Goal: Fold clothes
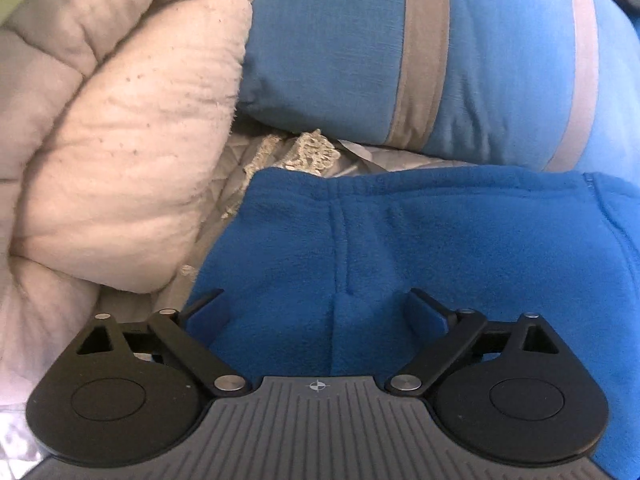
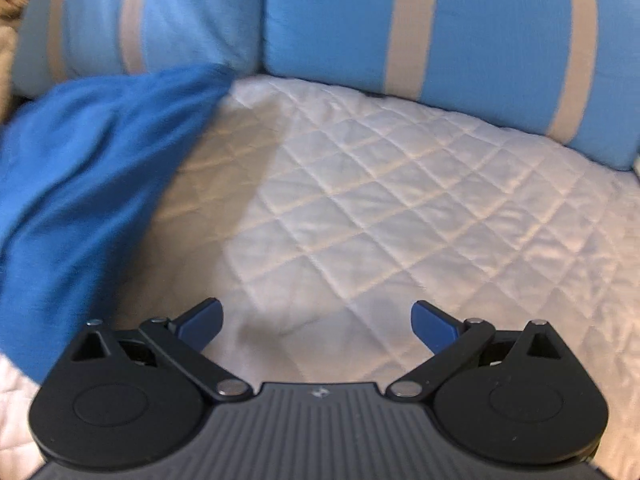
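Left gripper (image 1: 316, 312): jaws spread wide, pads clear of the cloth, nothing pinched. It hangs directly over a blue fleece garment (image 1: 400, 248); a vertical seam of the fleece runs between the two fingers. The garment's far edge, a stitched hem, lies just short of a blue pillow with grey stripes (image 1: 340, 52). A bulky cream comforter (image 1: 112, 152) crowds the left side, close beside the garment's left edge. A strip of lace trim (image 1: 308, 152) shows in the narrow gap between fleece and pillow.

Right gripper (image 2: 318, 320): jaws spread wide, empty, over bare white quilted bedspread (image 2: 380, 208). In this view the garment (image 2: 80, 168) lies to the left, blurred, its edge running diagonally from the far pillows to the near left. The quilted surface is open to the right and far side, bounded by two striped pillows (image 2: 480, 40) along the far edge.
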Tool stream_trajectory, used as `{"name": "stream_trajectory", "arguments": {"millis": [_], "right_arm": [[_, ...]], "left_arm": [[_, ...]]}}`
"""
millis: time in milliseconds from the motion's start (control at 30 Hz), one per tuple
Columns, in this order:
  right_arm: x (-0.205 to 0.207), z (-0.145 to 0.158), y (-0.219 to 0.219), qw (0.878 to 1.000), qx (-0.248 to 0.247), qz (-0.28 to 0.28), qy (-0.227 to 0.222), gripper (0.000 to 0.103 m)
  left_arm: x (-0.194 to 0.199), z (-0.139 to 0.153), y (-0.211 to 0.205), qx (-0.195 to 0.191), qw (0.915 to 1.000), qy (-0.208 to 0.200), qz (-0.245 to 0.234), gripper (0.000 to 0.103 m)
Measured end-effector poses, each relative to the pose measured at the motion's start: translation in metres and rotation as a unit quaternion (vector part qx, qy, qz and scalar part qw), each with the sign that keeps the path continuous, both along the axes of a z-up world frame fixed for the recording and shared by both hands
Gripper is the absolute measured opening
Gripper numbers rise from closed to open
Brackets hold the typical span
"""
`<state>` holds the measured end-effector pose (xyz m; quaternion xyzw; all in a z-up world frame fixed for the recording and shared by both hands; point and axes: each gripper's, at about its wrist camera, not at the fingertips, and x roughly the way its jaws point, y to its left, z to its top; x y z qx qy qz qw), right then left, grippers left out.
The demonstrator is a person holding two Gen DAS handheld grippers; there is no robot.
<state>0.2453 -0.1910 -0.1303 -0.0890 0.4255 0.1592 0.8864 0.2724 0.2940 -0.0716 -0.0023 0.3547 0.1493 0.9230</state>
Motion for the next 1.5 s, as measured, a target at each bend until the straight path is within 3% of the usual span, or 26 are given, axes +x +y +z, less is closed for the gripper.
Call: {"name": "stream_trajectory", "arguments": {"millis": [67,200,300,400,633,800,933,1267,1500], "right_arm": [[0.005,-0.006,-0.002,0.999,-0.023,-0.021,0.012,0.103],[0.013,-0.012,-0.012,0.998,0.007,-0.038,0.039,0.103],[0.011,-0.012,-0.011,0.999,0.005,-0.039,0.034,0.103],[0.009,-0.013,-0.010,0.999,0.004,-0.041,0.028,0.102],[0.007,-0.012,-0.010,0.999,0.006,-0.043,0.023,0.103],[0.007,-0.012,-0.011,0.999,0.006,-0.042,0.023,0.103],[0.007,-0.012,-0.010,0.999,0.005,-0.042,0.022,0.103],[0.007,-0.011,-0.010,0.999,0.003,-0.042,0.019,0.103],[0.007,-0.012,-0.013,0.999,0.009,-0.037,0.019,0.103]], "left_arm": [[-0.001,0.004,-0.004,0.008,0.9999,0.007,0.012,0.098],[-0.005,0.019,-0.009,0.002,0.9990,0.020,0.040,0.098],[-0.015,0.034,-0.017,-0.044,0.9971,-0.017,0.059,0.098],[-0.022,0.042,-0.039,-0.093,0.9929,-0.060,0.044,0.098],[-0.007,0.042,-0.116,-0.097,0.9901,-0.093,-0.038,0.097],[0.006,0.021,-0.141,-0.102,0.9884,-0.100,-0.052,0.097],[0.016,-0.002,-0.143,-0.093,0.9905,-0.088,-0.049,0.099],[0.054,-0.017,-0.157,-0.016,0.9979,0.039,-0.049,0.103],[0.040,-0.014,-0.158,-0.013,0.9985,0.024,-0.048,0.103]]}}
